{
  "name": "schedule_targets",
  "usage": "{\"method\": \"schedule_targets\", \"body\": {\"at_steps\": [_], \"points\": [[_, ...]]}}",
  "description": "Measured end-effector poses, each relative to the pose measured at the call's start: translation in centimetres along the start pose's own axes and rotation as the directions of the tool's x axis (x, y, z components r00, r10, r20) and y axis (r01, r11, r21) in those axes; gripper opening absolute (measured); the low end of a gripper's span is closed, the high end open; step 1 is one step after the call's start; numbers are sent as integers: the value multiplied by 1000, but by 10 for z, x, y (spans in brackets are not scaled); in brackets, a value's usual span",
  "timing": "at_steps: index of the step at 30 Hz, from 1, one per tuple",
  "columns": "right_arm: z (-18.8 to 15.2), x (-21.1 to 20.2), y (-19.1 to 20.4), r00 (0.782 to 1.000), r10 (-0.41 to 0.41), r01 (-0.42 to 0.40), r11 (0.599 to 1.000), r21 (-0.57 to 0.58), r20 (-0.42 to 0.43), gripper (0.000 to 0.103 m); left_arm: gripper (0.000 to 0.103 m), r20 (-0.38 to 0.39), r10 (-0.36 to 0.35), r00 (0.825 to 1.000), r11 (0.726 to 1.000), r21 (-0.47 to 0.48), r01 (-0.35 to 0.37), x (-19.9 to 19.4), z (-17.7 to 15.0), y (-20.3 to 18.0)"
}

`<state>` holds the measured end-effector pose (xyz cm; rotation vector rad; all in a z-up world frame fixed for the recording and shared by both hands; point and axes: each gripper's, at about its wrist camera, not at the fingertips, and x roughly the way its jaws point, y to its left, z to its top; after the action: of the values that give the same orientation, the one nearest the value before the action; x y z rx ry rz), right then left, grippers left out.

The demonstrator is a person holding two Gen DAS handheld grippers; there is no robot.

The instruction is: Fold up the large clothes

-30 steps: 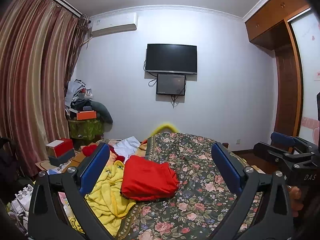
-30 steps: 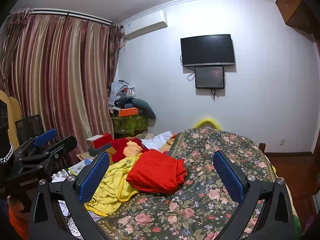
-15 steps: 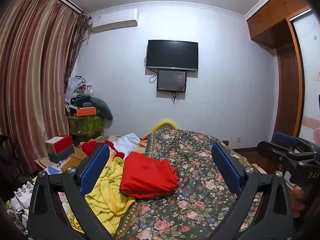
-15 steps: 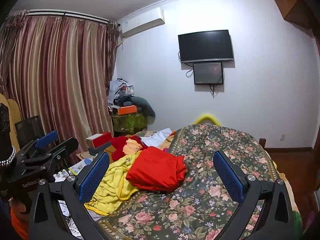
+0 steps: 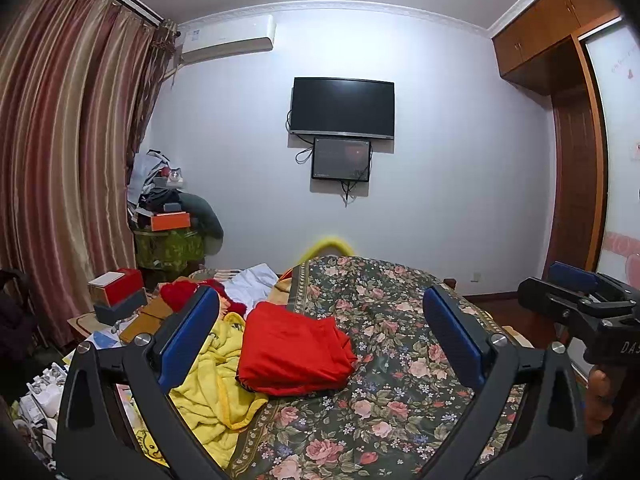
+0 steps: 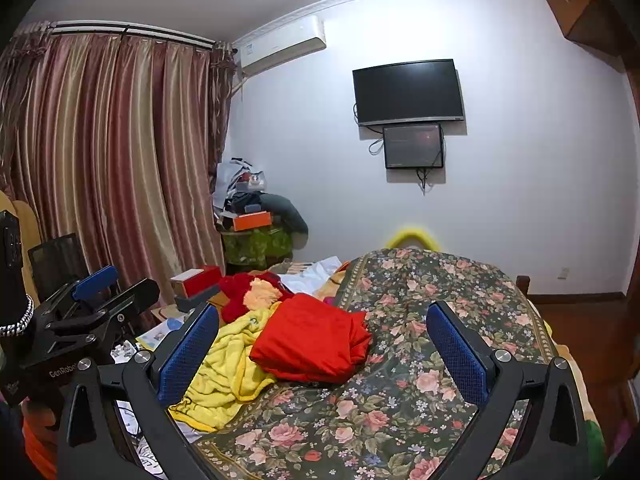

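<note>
A folded red garment (image 5: 294,354) lies on the left side of the floral bedspread (image 5: 400,320); it also shows in the right wrist view (image 6: 316,340). A crumpled yellow garment (image 5: 210,384) lies beside it at the bed's left edge, seen too in the right wrist view (image 6: 228,364). My left gripper (image 5: 320,340) is open and empty, held above the bed's near end. My right gripper (image 6: 322,344) is open and empty too, at the same height. Each gripper shows at the edge of the other's view, the right one (image 5: 580,304) and the left one (image 6: 92,304).
A red plush toy (image 6: 244,292) and white cloth (image 5: 252,280) lie behind the garments. Boxes (image 5: 118,296) and clutter stand left of the bed. A TV (image 5: 342,108) hangs on the far wall, curtains (image 5: 60,160) at left, a wardrobe (image 5: 576,152) at right.
Both grippers have tilted slightly upward and drawn back a little; the bed and garments sit lower in view. Both stay open and empty. The clothes have not moved.
</note>
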<state>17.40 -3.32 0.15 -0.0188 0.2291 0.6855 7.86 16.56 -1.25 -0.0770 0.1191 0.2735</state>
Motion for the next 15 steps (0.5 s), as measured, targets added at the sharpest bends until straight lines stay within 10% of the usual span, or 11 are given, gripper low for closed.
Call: {"method": "schedule_targets", "body": {"at_steps": [15], "points": [[4, -6, -8, 1000, -22, 21, 999, 24, 17, 103, 103, -11, -54, 998, 998, 8, 55, 5, 3, -5]]}}
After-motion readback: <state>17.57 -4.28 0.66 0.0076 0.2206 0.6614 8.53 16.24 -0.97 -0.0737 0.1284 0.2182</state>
